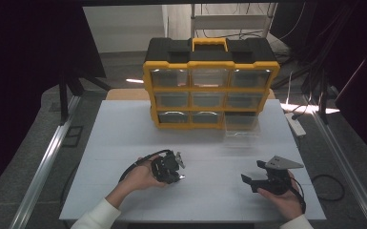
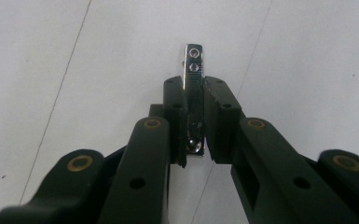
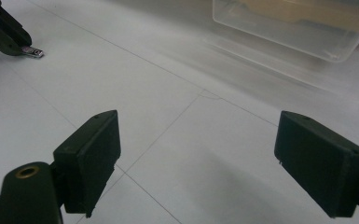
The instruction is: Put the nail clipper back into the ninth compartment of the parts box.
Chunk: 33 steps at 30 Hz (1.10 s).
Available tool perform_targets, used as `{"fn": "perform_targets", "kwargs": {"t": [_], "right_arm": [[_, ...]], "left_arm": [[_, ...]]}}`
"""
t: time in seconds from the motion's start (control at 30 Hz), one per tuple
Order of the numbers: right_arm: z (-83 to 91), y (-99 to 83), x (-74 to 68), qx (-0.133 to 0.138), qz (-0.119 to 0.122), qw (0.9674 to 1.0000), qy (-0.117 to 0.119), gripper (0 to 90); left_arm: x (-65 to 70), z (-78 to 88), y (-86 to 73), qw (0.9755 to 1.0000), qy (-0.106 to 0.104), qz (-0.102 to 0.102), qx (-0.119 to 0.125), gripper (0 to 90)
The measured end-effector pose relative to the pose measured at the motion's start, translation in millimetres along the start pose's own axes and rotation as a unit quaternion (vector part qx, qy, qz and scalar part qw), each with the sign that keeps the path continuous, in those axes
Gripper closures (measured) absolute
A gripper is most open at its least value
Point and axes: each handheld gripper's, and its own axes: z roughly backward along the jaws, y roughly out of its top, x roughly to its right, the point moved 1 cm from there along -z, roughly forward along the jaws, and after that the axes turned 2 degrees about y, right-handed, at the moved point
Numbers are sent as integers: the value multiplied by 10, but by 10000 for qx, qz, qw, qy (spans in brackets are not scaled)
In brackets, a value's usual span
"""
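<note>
My left gripper (image 2: 195, 86) is shut on a small shiny flat metal piece (image 2: 194, 65), which sticks out past the pads above the white table. In the high view the left gripper (image 1: 176, 169) is held low over the table's front middle, pointing right. My right gripper (image 1: 252, 171) rests at the front right, pointing left. Its jaws stand wide open in the right gripper view (image 3: 196, 149) with nothing between them. That view also has the metal piece (image 3: 32, 52) far off at the top left, in the other gripper's tips.
A yellow and black organizer (image 1: 210, 90) with clear drawers stands at the back of the white table (image 1: 124, 143). Its bottom right clear drawer (image 1: 240, 126) is pulled out toward me, seen close in the right gripper view as the drawer (image 3: 298, 28).
</note>
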Motion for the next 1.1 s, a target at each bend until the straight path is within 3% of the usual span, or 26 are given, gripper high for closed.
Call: {"fn": "perform_targets", "kwargs": {"t": [0.33,0.63,0.83,0.97,1.1], "right_arm": [[3,-1,2,4,-5,10000,-3,150],[1,0,2,4,-9,10000,-7,150],[-1,-1,3,-1,-7,10000,-9,150],[0,-1,2,-1,-5,10000,-9,150],[-3,0,8,7,-9,10000,-11,150]], "left_arm": [[4,67,6,9997,-96,-9,225,799],[-27,173,-15,9988,-16,51,491,801],[-55,309,-43,9972,35,120,743,801],[-65,419,-55,9948,30,203,996,801],[-87,467,-69,9943,34,215,1046,801]]}}
